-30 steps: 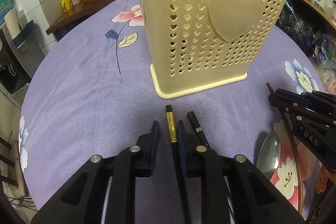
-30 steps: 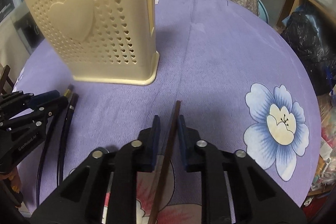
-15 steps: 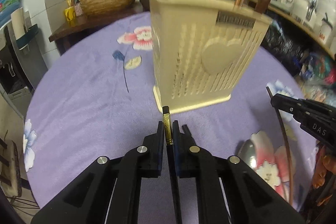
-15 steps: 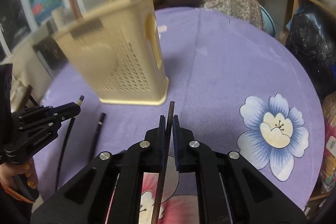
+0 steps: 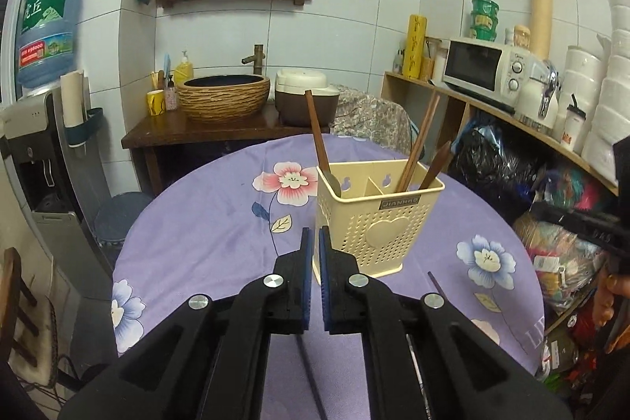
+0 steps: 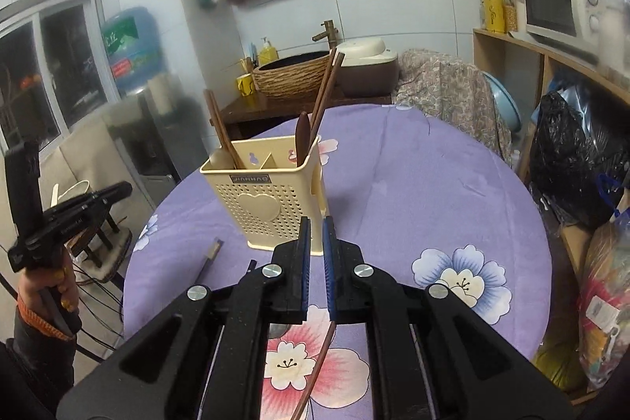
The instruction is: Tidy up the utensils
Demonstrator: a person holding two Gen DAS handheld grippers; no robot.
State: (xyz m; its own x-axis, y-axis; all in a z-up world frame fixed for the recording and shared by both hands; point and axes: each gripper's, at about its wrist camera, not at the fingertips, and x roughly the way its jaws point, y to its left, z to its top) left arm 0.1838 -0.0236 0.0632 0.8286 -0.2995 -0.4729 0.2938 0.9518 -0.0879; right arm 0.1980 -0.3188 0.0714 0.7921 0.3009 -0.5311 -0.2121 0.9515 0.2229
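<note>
**A:** While both tools hang above the table, what has the left gripper (image 5: 315,254) got hold of?

**B:** Nothing that I can see. Its two pads stand almost together, with only a thin slit between them, and the slit shows only what stands beyond it.

**A:** And the black chopstick (image 5: 311,376)?

**B:** It lies on the purple tablecloth (image 5: 204,243) under that gripper. It shows as a thin dark line below the pads, running back toward the wrist. The right wrist view shows it flat on the cloth, off to the left of that gripper's fingers.

**A:** Where is the cream holder (image 5: 378,223)?

**B:** It stands upright, ahead of the left gripper's tips and a little to their right. From the right gripper (image 6: 316,243) it stands ahead and a little to the left.

**A:** What stands in it?

**B:** A wood-handled spoon (image 5: 317,140) leans in the compartment to the left. A pair of chopsticks (image 5: 419,140) and a dark wooden handle (image 5: 437,162) lean in the one to the right.

**A:** What is the right gripper doing?

**B:** Its jaws are much the same, drawn in to a narrow gap with nothing clamped between the blue pads.

**A:** So the loose brown chopstick (image 6: 317,361) isn't in it?

**B:** No. It lies on the cloth beneath that gripper, showing under the gap and slanting back toward the wrist. From the left gripper, its tip lies on the cloth to the right of the fingers.
</note>
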